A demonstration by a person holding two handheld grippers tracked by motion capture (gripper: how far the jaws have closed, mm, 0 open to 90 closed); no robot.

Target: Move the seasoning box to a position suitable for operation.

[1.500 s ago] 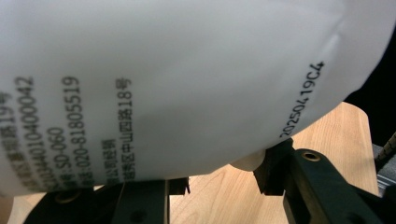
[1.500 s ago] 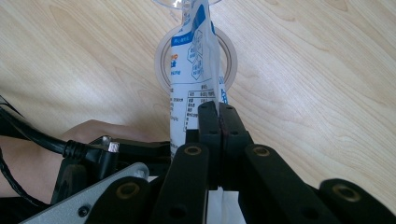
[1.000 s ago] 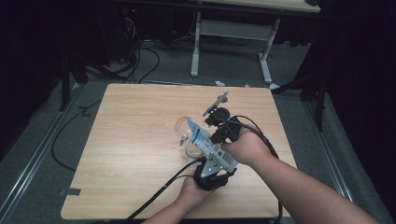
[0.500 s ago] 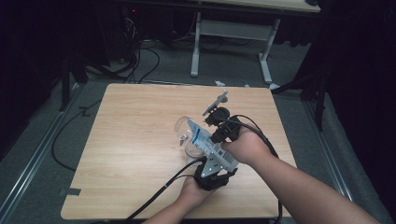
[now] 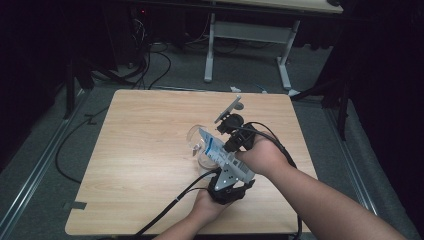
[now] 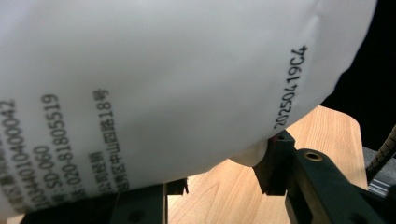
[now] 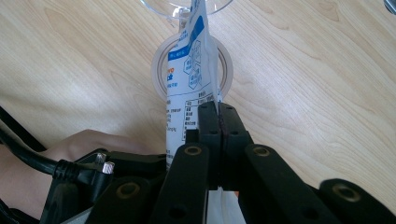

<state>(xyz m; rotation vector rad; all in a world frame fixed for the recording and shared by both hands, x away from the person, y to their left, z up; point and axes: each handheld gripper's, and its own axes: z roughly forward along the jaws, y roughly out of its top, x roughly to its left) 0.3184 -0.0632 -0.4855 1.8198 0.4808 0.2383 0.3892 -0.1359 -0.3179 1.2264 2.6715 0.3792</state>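
Observation:
A white and blue printed pouch (image 5: 211,144) is held tilted over a clear stemmed glass (image 5: 196,141) that stands on the wooden table (image 5: 145,130). My left gripper (image 5: 222,167) grips the pouch's lower end from below, near the table's front edge. In the left gripper view the pouch (image 6: 154,79) bulges between the two jaws of the left gripper (image 6: 219,175). My right gripper (image 5: 223,136) comes in from the right. The right gripper (image 7: 218,114) is shut on the pouch's thin edge (image 7: 187,70), with the glass's round foot (image 7: 227,65) behind it.
A metal table frame (image 5: 250,35) and several cables (image 5: 150,55) lie on the grey floor beyond the far edge. Black cables (image 5: 170,205) trail from the grippers over the front edge. Bare wood stretches left of the glass.

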